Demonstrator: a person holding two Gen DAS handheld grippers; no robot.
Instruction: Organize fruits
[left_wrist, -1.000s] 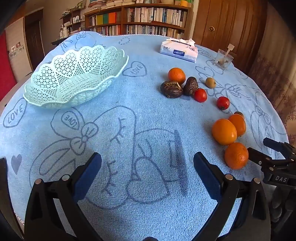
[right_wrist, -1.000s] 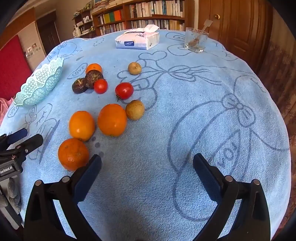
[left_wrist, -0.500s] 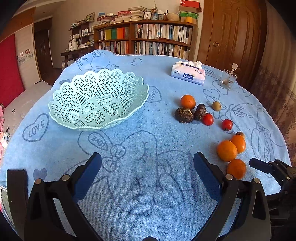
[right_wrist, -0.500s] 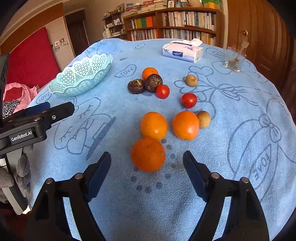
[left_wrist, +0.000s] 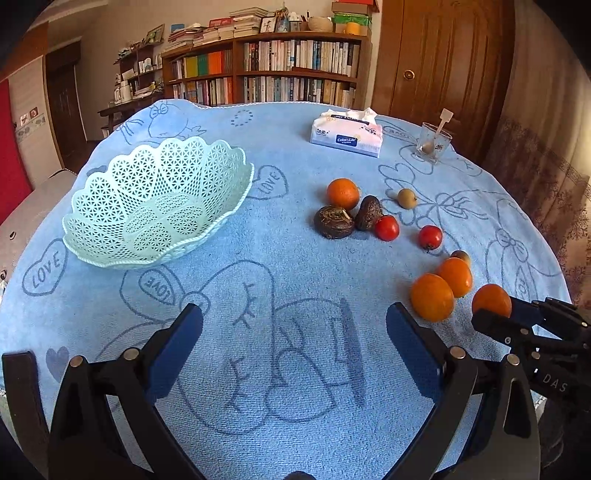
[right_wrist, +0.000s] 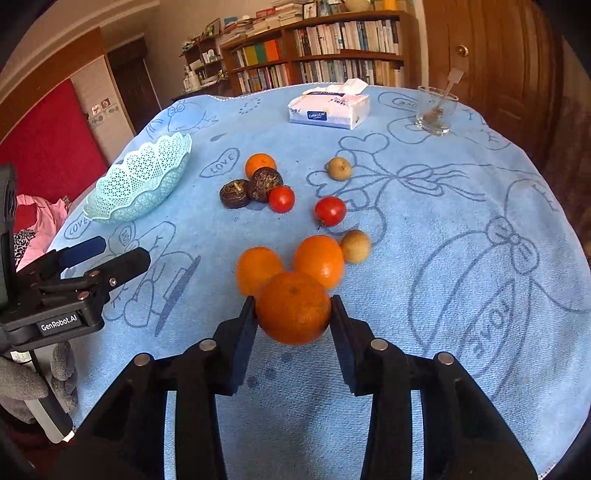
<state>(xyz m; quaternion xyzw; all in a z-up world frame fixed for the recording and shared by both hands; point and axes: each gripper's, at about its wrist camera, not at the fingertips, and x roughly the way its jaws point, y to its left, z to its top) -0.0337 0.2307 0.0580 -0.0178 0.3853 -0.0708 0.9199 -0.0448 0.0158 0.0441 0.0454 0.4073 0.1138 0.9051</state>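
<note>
My right gripper (right_wrist: 293, 312) is shut on an orange (right_wrist: 293, 308), held just above the blue cloth; the same orange (left_wrist: 491, 301) shows between its fingers in the left wrist view. Two more oranges (right_wrist: 258, 269) (right_wrist: 319, 260) lie just beyond it, with a small brown fruit (right_wrist: 355, 246) beside them. Farther off lie two tomatoes (right_wrist: 281, 199) (right_wrist: 330, 211), two dark wrinkled fruits (right_wrist: 235, 193) (right_wrist: 264, 179), another orange (right_wrist: 260, 164) and a second brown fruit (right_wrist: 340, 168). The mint lattice basket (left_wrist: 159, 201) stands empty at the left. My left gripper (left_wrist: 295, 332) hangs open over bare cloth.
A tissue pack (right_wrist: 328, 109) and a glass with a spoon (right_wrist: 436, 110) stand at the table's far side. The round table's cloth edge (left_wrist: 85, 158) drops off at the left. Bookshelves (left_wrist: 295, 70) and a wooden door (left_wrist: 439, 59) fill the background.
My right gripper has advanced onto the nearest orange, shut on it and lifted it a little. The left gripper has pulled back and risen, staying open.
</note>
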